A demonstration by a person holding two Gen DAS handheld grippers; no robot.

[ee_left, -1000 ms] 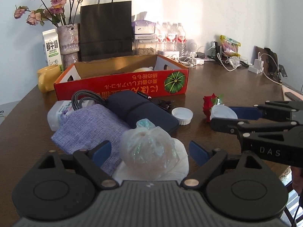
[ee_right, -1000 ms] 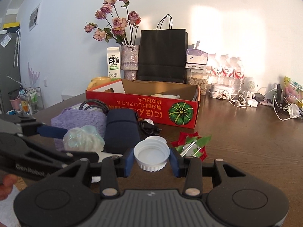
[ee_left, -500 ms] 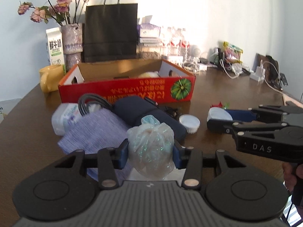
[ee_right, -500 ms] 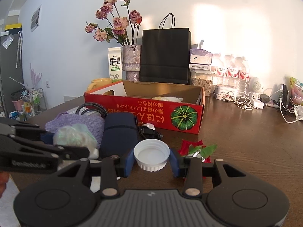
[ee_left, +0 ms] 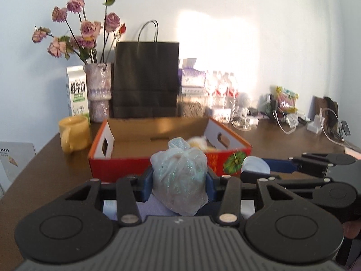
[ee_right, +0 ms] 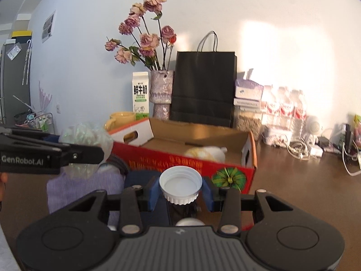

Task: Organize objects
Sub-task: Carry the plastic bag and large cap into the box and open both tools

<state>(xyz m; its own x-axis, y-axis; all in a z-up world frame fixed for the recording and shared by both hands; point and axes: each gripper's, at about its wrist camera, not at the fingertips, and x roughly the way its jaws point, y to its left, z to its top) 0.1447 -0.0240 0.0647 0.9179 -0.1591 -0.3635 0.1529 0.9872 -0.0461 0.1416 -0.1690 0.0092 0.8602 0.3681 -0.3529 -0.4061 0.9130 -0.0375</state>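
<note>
My left gripper is shut on a knotted, glittery clear plastic bag and holds it in the air in front of the red cardboard box. My right gripper is shut on a white jar lid, held up level with the box's front wall. The lid also shows in the left wrist view, and the bag in the right wrist view. A pale wrapped item lies inside the box at its right end.
Below the grippers lie a purple cloth pouch and a dark blue case. Behind the box stand a yellow mug, a milk carton, a flower vase, a black paper bag, water bottles and cables.
Both grippers have risen from the table and moved towards the box. The left one closed on the plastic bag and lifted it. The right one kept hold of the lid.
</note>
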